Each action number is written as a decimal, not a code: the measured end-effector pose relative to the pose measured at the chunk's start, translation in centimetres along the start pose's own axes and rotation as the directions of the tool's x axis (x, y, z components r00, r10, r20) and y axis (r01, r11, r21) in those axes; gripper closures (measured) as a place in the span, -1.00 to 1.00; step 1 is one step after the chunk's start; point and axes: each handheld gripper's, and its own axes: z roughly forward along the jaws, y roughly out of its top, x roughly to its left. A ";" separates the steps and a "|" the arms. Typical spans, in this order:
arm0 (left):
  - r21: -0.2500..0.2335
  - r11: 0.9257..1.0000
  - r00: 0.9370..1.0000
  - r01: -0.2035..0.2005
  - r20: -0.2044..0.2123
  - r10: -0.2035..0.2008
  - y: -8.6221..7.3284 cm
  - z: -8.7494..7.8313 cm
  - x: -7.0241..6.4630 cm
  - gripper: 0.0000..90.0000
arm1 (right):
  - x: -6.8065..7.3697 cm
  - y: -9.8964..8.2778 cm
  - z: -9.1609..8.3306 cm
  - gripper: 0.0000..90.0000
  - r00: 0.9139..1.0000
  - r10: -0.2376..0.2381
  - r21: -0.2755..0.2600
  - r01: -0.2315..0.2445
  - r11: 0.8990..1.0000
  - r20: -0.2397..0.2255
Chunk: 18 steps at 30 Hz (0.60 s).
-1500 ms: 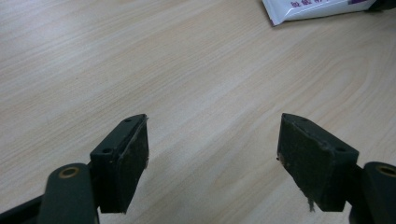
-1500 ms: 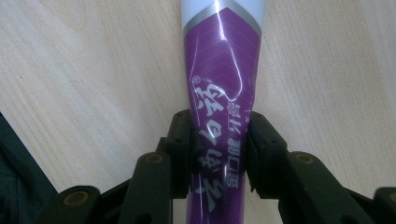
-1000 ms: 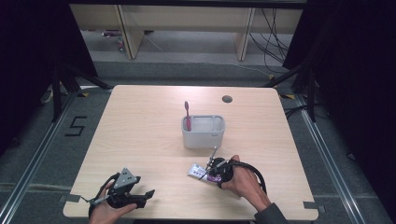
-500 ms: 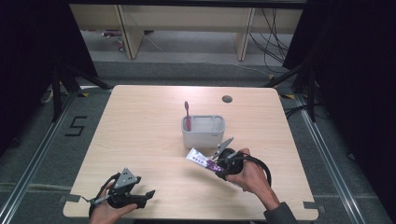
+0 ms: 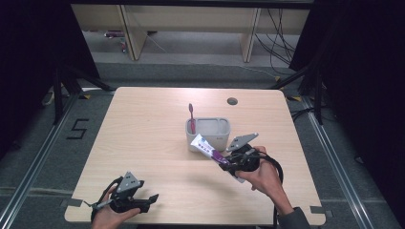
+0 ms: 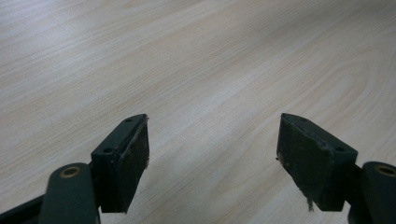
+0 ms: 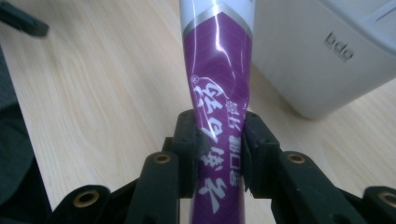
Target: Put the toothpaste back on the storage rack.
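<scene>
A purple and white toothpaste tube [image 5: 208, 147] is pinched in my right gripper [image 5: 230, 163], lifted off the table and slanting up to the left in front of the holder. In the right gripper view the two jaws squeeze the tube [image 7: 218, 126] at its purple lower part. A white toothbrush holder [image 5: 209, 133] stands mid-table with a red toothbrush [image 5: 191, 116] upright in its left compartment; its wall [image 7: 322, 60] rises just right of the tube. My left gripper [image 5: 143, 201] rests low at the table's front left, open, with bare wood between its fingers [image 6: 123, 161].
The light wooden table [image 5: 143, 138] has a round cable hole [image 5: 232, 101] at its far right. Dark floor and metal rails surround it, with shelving and cables beyond the far edge.
My right gripper has lifted the toothpaste tube from the table surface and carried it up toward the holder's front. The left gripper has stayed put.
</scene>
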 end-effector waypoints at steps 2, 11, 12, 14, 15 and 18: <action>0.000 1.000 1.000 0.000 0.000 0.000 0.0 0.0 0.0 -0.44 | -0.3 0.2 -0.2 0.57 1.000 -0.011 -0.055 0.011 0.998 0.008; -0.011 1.000 1.000 0.011 0.004 -0.011 0.0 0.0 0.0 -0.44 | -0.8 1.7 -1.2 0.57 1.000 0.019 -0.194 -0.020 0.981 -0.010; -0.010 1.000 1.000 0.009 0.002 -0.009 0.0 0.0 0.0 -0.44 | -0.9 1.8 -1.1 0.57 1.000 0.025 -0.209 -0.025 0.978 -0.005; -0.008 1.000 1.000 0.009 0.007 -0.009 0.0 0.0 0.0 -0.44 | -1.0 2.1 -1.3 0.58 0.999 0.041 -0.231 -0.039 0.972 0.002; -0.006 1.000 1.000 0.006 0.001 -0.006 0.0 0.0 0.0 -0.44 | -1.3 2.4 -1.4 0.58 0.999 0.042 -0.264 -0.035 0.964 0.021; -0.008 1.000 1.000 0.007 0.004 -0.007 0.0 0.0 -0.1 -0.44 | -1.6 2.7 -1.5 0.59 0.998 0.046 -0.282 -0.036 0.959 0.029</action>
